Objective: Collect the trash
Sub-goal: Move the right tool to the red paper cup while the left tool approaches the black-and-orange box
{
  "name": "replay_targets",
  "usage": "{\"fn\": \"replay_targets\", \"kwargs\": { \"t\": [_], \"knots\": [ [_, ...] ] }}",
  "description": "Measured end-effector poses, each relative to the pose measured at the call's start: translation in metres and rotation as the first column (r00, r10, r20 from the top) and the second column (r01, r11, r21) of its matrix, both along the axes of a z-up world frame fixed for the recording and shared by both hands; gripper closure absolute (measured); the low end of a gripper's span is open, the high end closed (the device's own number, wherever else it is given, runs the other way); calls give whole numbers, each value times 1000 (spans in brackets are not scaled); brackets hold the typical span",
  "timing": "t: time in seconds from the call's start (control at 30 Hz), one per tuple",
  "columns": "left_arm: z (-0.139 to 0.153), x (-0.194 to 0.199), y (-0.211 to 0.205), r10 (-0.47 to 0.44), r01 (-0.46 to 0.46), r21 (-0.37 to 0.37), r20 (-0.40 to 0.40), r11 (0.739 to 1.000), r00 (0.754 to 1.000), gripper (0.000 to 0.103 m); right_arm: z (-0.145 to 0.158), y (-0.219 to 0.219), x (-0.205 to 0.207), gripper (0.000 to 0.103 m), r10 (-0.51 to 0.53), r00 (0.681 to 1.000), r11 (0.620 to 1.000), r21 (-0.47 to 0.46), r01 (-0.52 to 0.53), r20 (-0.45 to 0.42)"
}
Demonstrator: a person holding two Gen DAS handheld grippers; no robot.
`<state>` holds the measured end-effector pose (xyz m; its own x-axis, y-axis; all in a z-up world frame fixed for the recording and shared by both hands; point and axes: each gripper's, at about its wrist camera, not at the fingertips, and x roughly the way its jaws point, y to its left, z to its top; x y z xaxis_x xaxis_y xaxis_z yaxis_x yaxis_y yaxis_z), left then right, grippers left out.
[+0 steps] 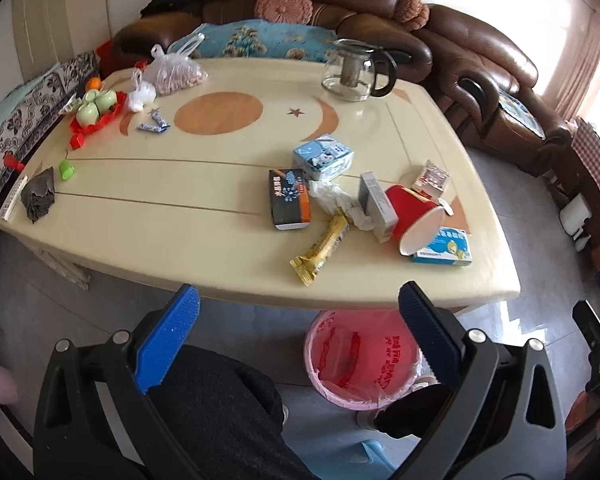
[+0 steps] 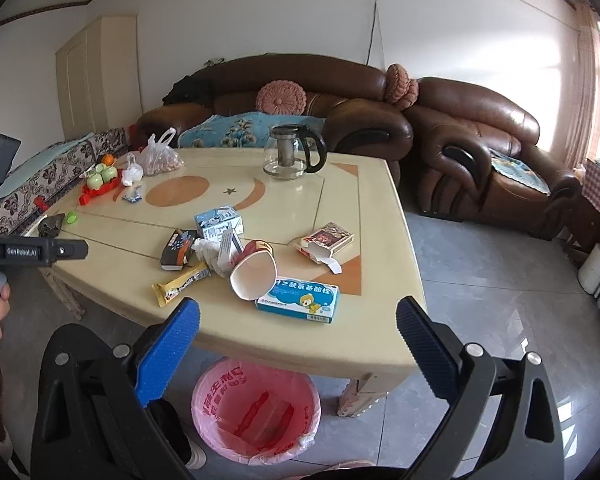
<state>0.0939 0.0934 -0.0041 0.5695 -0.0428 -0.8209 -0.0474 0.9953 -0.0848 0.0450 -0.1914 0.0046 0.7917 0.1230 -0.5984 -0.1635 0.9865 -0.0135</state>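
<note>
Left wrist view: the left gripper (image 1: 298, 312) hangs spread wide and empty before the worktop (image 1: 148, 216), where a red paper cup (image 1: 414, 216) lies tipped among wrappers; the pink-lined bin (image 1: 364, 360) stands below.

Right wrist view: the right gripper (image 2: 298, 324) gapes empty above the bin (image 2: 256, 408).

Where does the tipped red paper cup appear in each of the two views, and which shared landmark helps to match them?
Left wrist view: red paper cup, right of centre, its mouth over the blue medicine box.
Right wrist view: the cup, just left of centre, beside the same box.
Shared landmark: glass teapot at the table's far side.
</note>
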Motion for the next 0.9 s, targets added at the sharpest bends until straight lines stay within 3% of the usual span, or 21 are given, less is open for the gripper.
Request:
{"fn": "replay_targets", "kwargs": {
  "t": [0.17, 0.5, 0.9],
  "knots": [
    [2, 22, 2, 12, -11, 42, -22, 999, 1000, 5, 6, -6, 22, 7, 10, 1000, 1000, -14, -10, -6],
    [6, 62, -7, -30, 33, 42, -80, 999, 996, 5, 21, -6, 65, 7, 50, 999, 998, -49, -50, -5],
    [-2, 102, -13, -32, 42, 67, -134, 997, 990, 5, 11, -4, 101, 7, 101, 994, 994, -48, -103, -30]
  ]
}}
